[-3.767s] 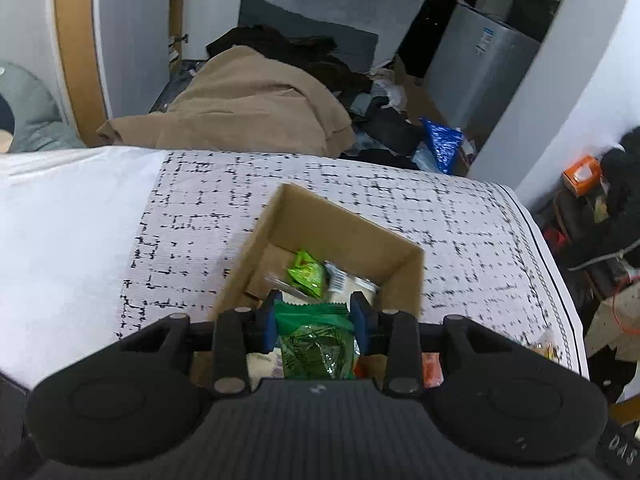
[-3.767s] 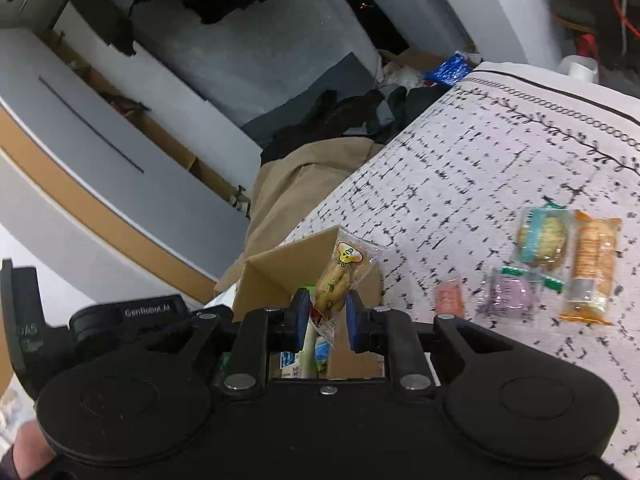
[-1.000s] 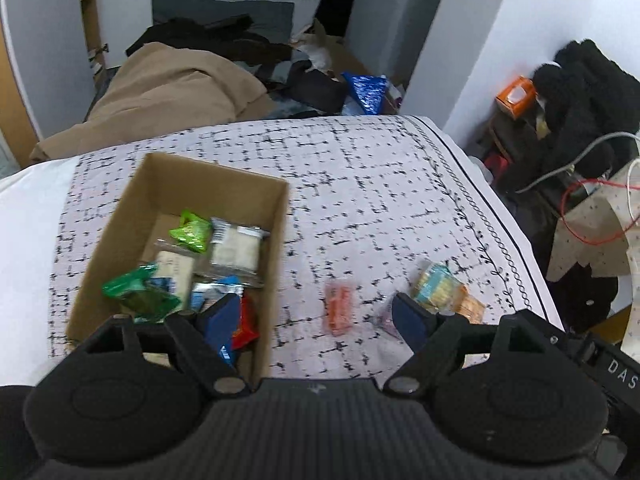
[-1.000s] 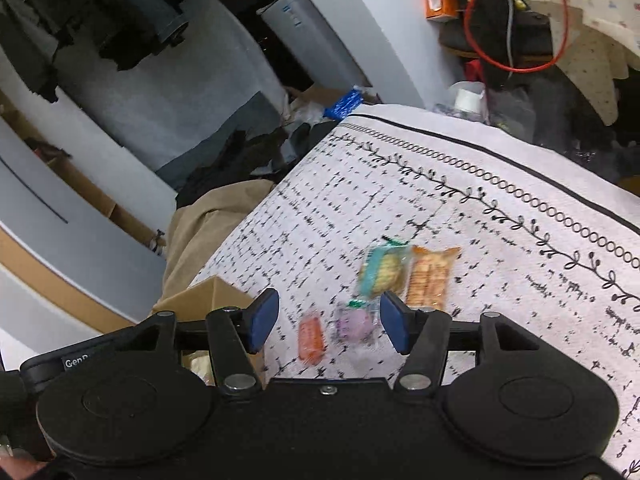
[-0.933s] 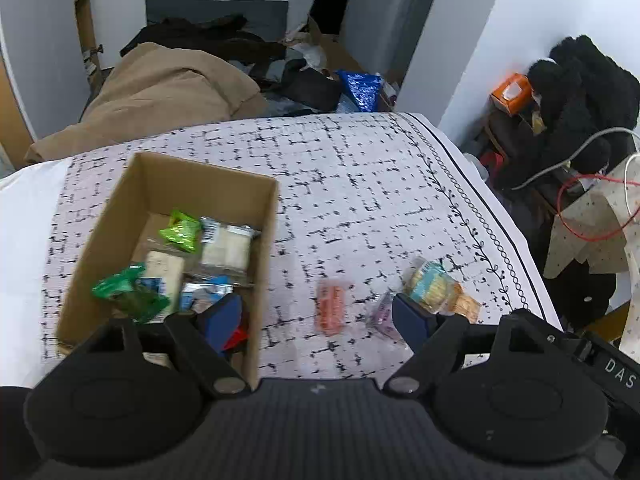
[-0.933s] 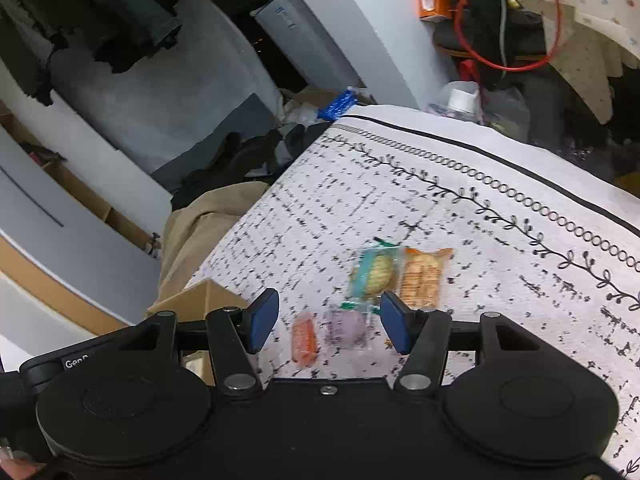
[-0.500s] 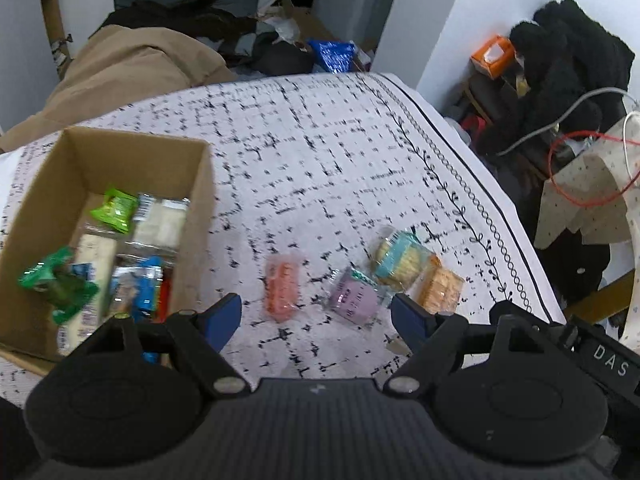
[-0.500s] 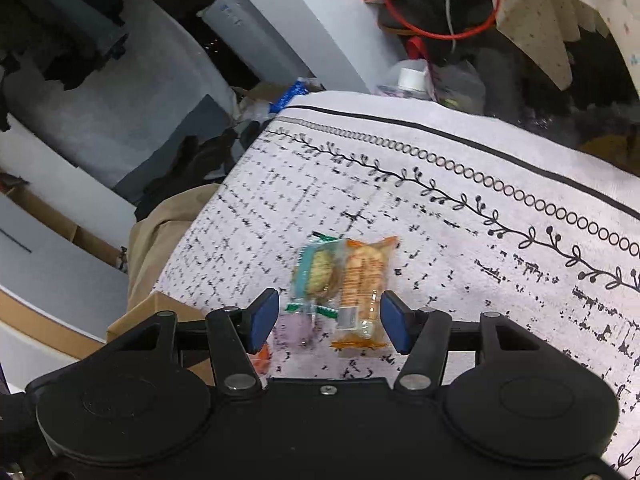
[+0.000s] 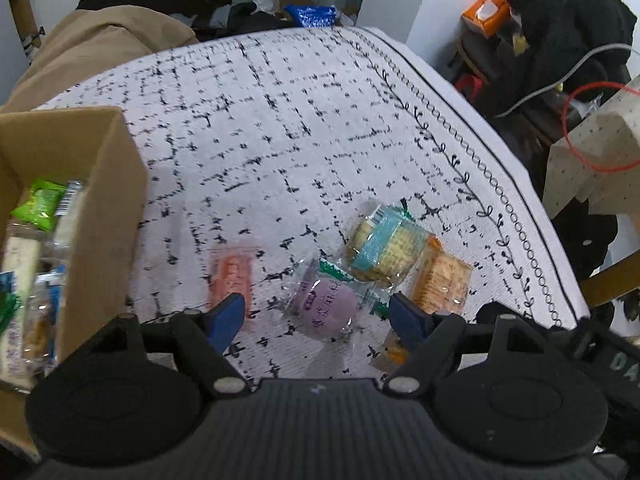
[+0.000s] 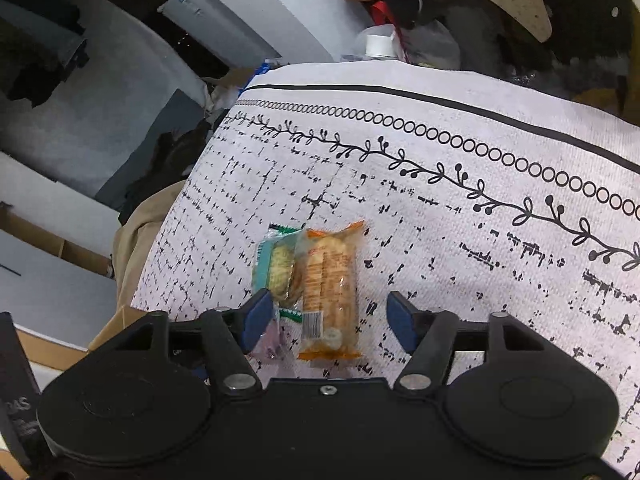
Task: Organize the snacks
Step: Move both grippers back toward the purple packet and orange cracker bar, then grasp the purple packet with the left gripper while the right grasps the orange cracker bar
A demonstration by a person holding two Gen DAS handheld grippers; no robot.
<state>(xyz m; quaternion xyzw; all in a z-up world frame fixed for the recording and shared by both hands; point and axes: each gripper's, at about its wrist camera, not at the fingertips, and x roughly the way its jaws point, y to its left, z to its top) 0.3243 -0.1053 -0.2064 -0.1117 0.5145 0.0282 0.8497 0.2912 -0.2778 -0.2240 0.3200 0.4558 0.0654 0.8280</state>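
light: dim, cool indoor | blur: slight (snacks smeared) | edges: fisheye-warped

Spread-wide right tool (image 10: 327, 320) above orange snack pack (image 10: 330, 292) on patterned cloth (image 10: 460, 220)

Purple printed characters on the round purple snack (image 9: 325, 307), too blurred to read. White letters "DA" at the cut-off right edge of the dark gripper body (image 9: 624, 364) in the left wrist view. Faint "DAS" on the black body (image 10: 18, 406) at the lower left of the right wrist view. Barcode label on the orange cracker pack (image 10: 329, 288), digits illegible. Fine print on the teal-banded pack (image 9: 380, 248), unreadable.
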